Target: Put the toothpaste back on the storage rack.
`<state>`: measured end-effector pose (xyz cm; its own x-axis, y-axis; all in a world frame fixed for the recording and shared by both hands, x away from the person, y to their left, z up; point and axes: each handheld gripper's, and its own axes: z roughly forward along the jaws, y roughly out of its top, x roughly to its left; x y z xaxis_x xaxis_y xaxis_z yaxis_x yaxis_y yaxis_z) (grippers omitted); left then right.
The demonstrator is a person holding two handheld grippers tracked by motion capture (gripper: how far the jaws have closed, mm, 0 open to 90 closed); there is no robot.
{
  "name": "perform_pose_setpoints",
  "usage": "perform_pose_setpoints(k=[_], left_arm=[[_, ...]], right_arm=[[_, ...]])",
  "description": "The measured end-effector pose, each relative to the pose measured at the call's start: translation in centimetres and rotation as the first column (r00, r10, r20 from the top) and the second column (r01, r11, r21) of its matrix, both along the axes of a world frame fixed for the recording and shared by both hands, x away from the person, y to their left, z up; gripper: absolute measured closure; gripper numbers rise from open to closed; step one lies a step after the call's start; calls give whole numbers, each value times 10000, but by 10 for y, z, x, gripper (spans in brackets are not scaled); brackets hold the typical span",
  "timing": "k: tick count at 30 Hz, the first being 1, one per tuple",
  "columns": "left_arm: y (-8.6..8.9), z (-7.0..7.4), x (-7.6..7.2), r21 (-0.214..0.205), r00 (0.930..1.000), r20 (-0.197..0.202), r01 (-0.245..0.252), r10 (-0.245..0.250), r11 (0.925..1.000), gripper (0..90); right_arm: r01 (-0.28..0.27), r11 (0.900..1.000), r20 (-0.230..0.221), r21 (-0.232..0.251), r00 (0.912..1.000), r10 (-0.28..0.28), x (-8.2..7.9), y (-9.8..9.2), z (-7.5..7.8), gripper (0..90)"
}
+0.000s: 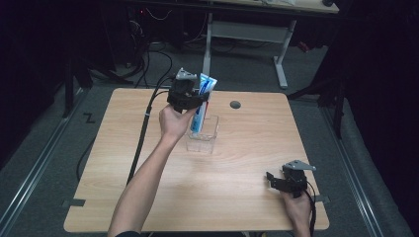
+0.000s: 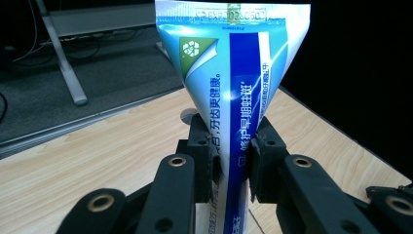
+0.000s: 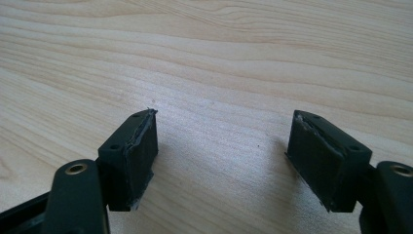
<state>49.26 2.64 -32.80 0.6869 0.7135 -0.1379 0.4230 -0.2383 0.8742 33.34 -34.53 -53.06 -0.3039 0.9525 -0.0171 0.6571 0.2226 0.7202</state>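
Toothpaste tube [image 2: 234, 92] clamped between the left gripper [image 2: 233, 156] pads, crimped end up, blue-and-white print facing the camera; in the high view the tube [image 1: 201, 106] stands near upright with its lower end inside a clear plastic container [image 1: 203, 140] at table centre; can't tell whether the cap touches the container floor. Left gripper [image 1: 190, 98] sits at the tube's upper half, just above the container rim, hand [image 1: 173, 121] behind it. Right gripper [image 3: 221, 156] jaws spread wide, nothing between them, bare wood table [image 3: 209, 58] beneath; it rests near the table's front right corner [image 1: 291, 180], well apart from the container. Round grommet hole [image 1: 235, 104] beside the tube.
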Motion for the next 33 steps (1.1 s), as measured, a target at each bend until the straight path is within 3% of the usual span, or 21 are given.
perform_pose_setpoints(k=[20,33], left_arm=[[-2,-15,10,607,9996,-51,-274,278,9978,745],[3,-25,14,691,9986,-259,-439,458,9966,744]], right_arm=[[3,10000,-13,9,10000,-3,0,0,0,264],[-6,10000,-5,2,10000,6,0,0,0,264]])
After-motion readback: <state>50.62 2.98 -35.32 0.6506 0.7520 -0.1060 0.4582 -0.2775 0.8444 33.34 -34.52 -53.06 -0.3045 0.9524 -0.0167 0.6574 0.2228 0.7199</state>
